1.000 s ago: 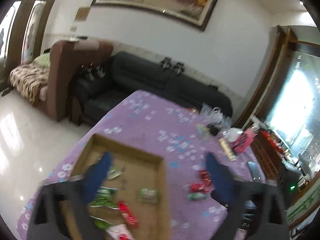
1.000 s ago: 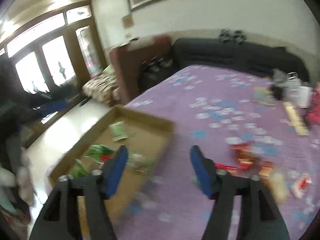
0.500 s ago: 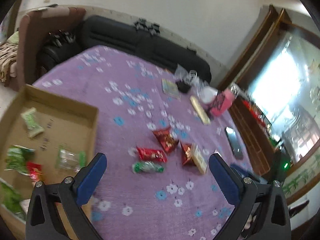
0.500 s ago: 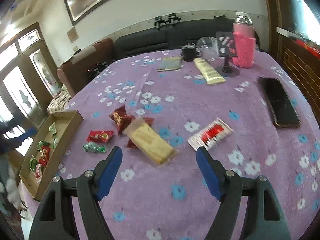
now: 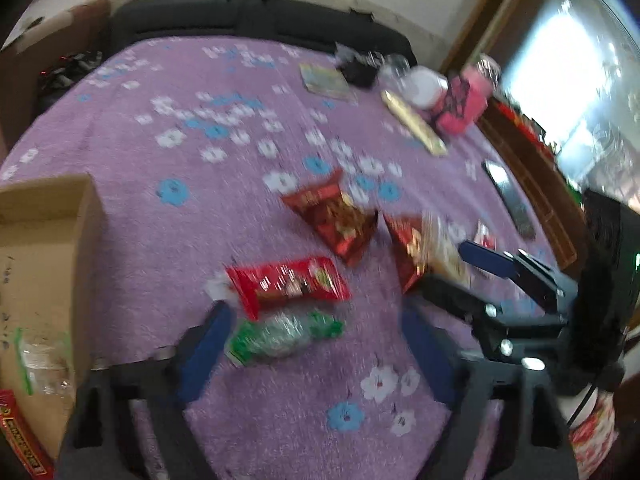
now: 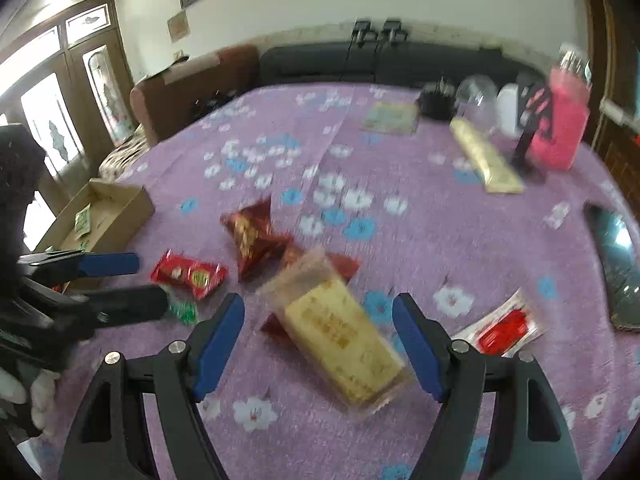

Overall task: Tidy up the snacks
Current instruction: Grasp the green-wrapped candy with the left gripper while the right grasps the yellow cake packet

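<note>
My left gripper hangs low over the purple flowered tablecloth. Its jaws are closing around a green-and-clear wrapped snack, and the pads are not pressing on it. A red packet lies just beyond, then a dark red triangular packet. My right gripper is also closing, with a yellow wafer pack between its fingers but not squeezed. The wafer pack rests on another red packet. The left gripper shows at the left of the right wrist view. A cardboard box holds several snacks.
A white-and-red sachet and a black phone lie to the right. At the far side stand a pink holder, a long yellow box, a booklet and clear containers. A dark sofa is behind the table.
Both grippers came down towards the loose snacks and their jaws narrowed. The left view swung from the box to the green snack. The wafer pack now lies between the right fingers.
</note>
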`<state>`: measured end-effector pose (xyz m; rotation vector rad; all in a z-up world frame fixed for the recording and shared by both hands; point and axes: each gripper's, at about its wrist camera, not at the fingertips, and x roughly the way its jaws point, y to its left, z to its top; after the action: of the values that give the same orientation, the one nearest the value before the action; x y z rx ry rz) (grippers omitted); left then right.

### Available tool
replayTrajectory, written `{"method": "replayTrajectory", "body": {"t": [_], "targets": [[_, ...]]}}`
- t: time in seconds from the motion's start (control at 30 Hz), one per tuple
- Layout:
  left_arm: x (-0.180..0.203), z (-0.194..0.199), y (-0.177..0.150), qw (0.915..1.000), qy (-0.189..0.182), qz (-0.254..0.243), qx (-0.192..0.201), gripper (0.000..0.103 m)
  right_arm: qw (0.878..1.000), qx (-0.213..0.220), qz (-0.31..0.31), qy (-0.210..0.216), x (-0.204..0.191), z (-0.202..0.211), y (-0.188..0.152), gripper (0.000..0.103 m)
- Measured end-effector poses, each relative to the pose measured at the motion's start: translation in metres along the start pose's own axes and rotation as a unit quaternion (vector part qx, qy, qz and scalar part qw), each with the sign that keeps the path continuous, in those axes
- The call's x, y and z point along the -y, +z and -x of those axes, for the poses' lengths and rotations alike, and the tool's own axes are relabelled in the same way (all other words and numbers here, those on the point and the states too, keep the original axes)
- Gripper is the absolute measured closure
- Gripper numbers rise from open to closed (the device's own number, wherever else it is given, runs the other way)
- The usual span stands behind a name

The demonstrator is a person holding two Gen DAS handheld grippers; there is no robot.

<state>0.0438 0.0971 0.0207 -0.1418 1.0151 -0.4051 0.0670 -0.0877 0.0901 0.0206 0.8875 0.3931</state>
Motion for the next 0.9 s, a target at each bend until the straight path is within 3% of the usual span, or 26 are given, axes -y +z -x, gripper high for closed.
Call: {"method": "replayTrajectory", "body": {"t": [0.07,0.1,0.17,0.33,0.4,0.5,0.73,0.77,0.8,0.87,0.9], "targets": [[0.000,0.000,-0.008,0.9998,-0.010,-0.002,-0.018,0.057,0.998,-0.033,-0.020,0.048,0.004,-0.004,-0.002,0.063],[-0.001,0.004,-0.014,0.9996,-0.019,-0.002,-0.020,0.058,0.996,-0.047,-0.033,0.075,0.007,-0.004,-0.003,0.069],[-0.001,0.016,-0.023,0.9997,-0.020,-0.007,-0.014,0.058,0.993,-0.052,-0.041,0.098,0.007,0.001,-0.007,0.071],[0.000,0.037,-0.031,0.9997,-0.013,-0.017,0.009,0.053,0.994,-0.042,-0.043,0.093,0.006,0.008,-0.008,0.071],[0.005,0.032,-0.029,0.9994,0.006,-0.029,0.017,0.042,0.994,-0.044,-0.044,0.090,0.006,0.006,-0.010,0.068],[0.016,0.015,-0.025,0.9981,0.024,-0.056,0.010,0.041,0.995,-0.034,-0.042,0.082,0.003,0.008,-0.011,0.060],[0.045,-0.007,-0.033,0.9885,0.067,-0.135,0.002,0.041,0.996,-0.029,-0.033,0.075,-0.003,0.003,-0.011,0.059],[0.047,-0.008,-0.033,0.9873,0.077,-0.139,0.003,0.048,0.996,-0.029,-0.032,0.073,-0.004,0.001,-0.011,0.059],[0.047,-0.008,-0.032,0.9864,0.083,-0.142,0.005,0.065,0.997,-0.029,-0.030,0.069,-0.005,0.000,-0.012,0.059],[0.045,-0.007,-0.030,0.9885,0.079,-0.129,0.004,0.084,0.998,-0.029,-0.020,0.056,-0.009,-0.003,-0.014,0.059],[0.042,-0.005,-0.029,0.9898,0.076,-0.121,0.004,0.084,0.998,-0.027,-0.015,0.049,-0.012,-0.003,-0.014,0.059]]}}
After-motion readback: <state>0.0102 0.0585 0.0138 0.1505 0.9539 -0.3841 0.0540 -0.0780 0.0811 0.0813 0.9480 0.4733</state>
